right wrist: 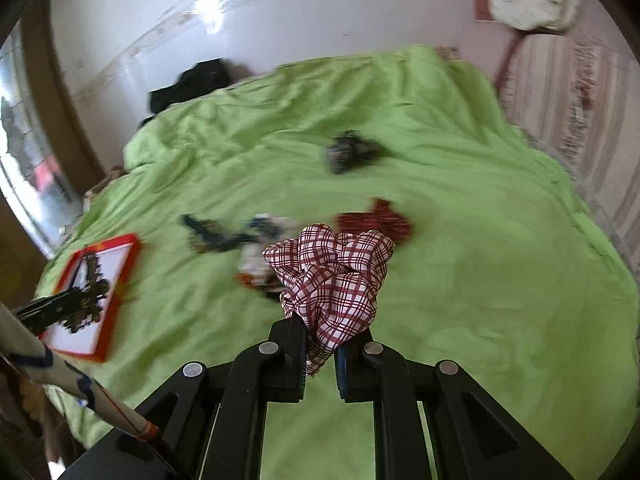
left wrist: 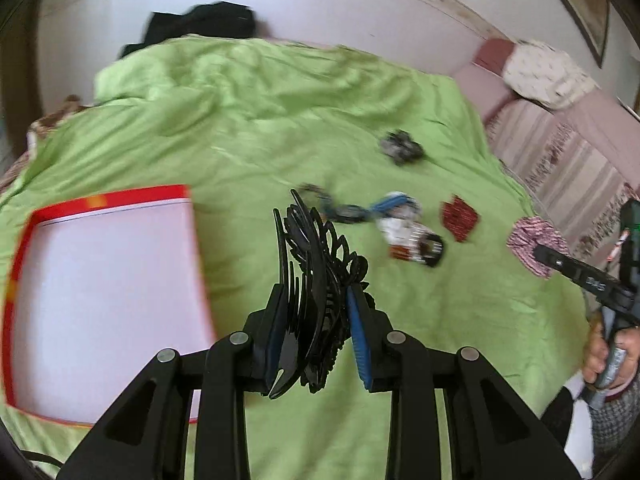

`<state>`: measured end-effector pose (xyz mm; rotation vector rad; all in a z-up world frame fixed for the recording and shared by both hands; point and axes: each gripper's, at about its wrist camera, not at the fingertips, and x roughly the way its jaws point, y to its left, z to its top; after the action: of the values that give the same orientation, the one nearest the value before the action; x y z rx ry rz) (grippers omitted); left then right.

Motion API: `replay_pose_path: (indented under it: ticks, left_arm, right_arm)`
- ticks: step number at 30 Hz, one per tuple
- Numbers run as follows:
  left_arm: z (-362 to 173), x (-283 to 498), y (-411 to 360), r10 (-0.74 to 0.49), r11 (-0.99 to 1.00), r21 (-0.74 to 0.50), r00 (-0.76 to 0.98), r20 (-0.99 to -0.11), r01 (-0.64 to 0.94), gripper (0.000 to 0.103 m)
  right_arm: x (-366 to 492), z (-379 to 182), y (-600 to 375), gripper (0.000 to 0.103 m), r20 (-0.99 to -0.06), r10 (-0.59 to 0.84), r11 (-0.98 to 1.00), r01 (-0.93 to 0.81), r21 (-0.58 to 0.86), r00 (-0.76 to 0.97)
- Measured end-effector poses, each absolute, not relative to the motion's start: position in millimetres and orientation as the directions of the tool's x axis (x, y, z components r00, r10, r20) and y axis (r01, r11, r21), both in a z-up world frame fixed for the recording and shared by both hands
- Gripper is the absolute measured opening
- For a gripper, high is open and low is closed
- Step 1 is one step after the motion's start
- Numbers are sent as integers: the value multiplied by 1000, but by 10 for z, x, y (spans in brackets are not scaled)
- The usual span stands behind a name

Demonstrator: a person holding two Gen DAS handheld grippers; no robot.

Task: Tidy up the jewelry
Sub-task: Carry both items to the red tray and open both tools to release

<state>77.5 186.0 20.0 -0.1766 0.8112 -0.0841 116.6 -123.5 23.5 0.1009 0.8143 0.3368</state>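
Note:
My left gripper point(left wrist: 316, 320) is shut on a black openwork hair claw point(left wrist: 316, 248), held up above the green bedspread point(left wrist: 260, 128). Just to its left lies a white box with a red rim point(left wrist: 104, 300). My right gripper point(right wrist: 320, 344) is shut on a red-and-white plaid scrunchie point(right wrist: 336, 276), also lifted off the bed. In the right wrist view the hair claw point(right wrist: 90, 294) hangs over the red-rimmed box point(right wrist: 124, 276). In the left wrist view the plaid scrunchie point(left wrist: 532, 240) shows at the far right.
Several pieces lie loose mid-bed: a dark scrunchie point(left wrist: 402, 146), a blue-and-dark chain piece point(left wrist: 348, 210), a white, red and black item point(left wrist: 412, 240) and a dark red piece point(left wrist: 460, 216). Black cloth point(left wrist: 200, 28) lies at the far edge. A pink sofa point(left wrist: 560, 144) stands right.

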Motion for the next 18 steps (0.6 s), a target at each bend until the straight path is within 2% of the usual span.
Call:
replay_pose_path:
  ticks: [11,18]
  left_arm:
    - [215,623,3174,71,978,-82,677,-732,-191,29]
    - [126,921,4021,154,953,-52,628,-763,-297,29]
  right_arm:
    - [1208,288,464,12,-716,525,828,-470,306,460]
    - [1501,159,1592,12,-726,595,758,-541,364,345]
